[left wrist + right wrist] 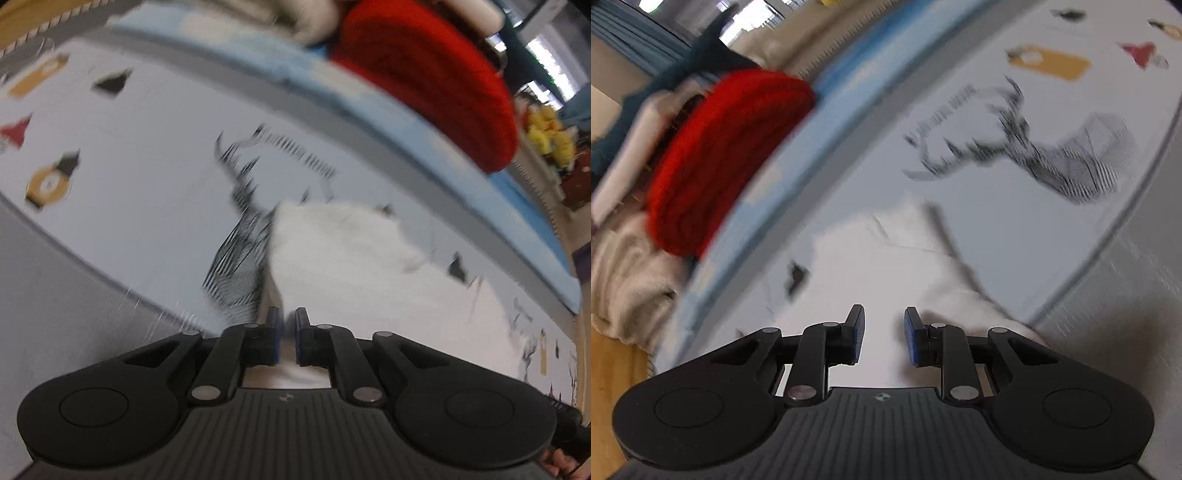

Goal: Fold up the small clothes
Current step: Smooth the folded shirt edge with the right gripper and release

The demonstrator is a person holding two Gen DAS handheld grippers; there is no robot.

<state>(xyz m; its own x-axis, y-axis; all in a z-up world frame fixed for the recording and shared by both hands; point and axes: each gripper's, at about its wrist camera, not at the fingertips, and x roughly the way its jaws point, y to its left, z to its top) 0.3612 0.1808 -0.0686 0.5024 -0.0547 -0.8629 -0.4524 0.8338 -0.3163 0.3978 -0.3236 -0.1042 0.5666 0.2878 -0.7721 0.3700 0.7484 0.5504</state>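
On the printed cloth [147,192], left claw [287,325] pinching white garment [332,251]; right claw [884,334] parted, empty, its view alone showing the whole stag print [1052,147].

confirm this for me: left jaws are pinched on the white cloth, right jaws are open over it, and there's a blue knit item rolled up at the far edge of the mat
One detail is off: the rolled knit item at the far edge of the mat is red, not blue, as both wrist views show. The rest holds: the left gripper is pinched on the white cloth, and the right gripper is open over it.

Soft matt white cloth [332,243], chunky red knit [436,81], matt black plastic tool [880,334]
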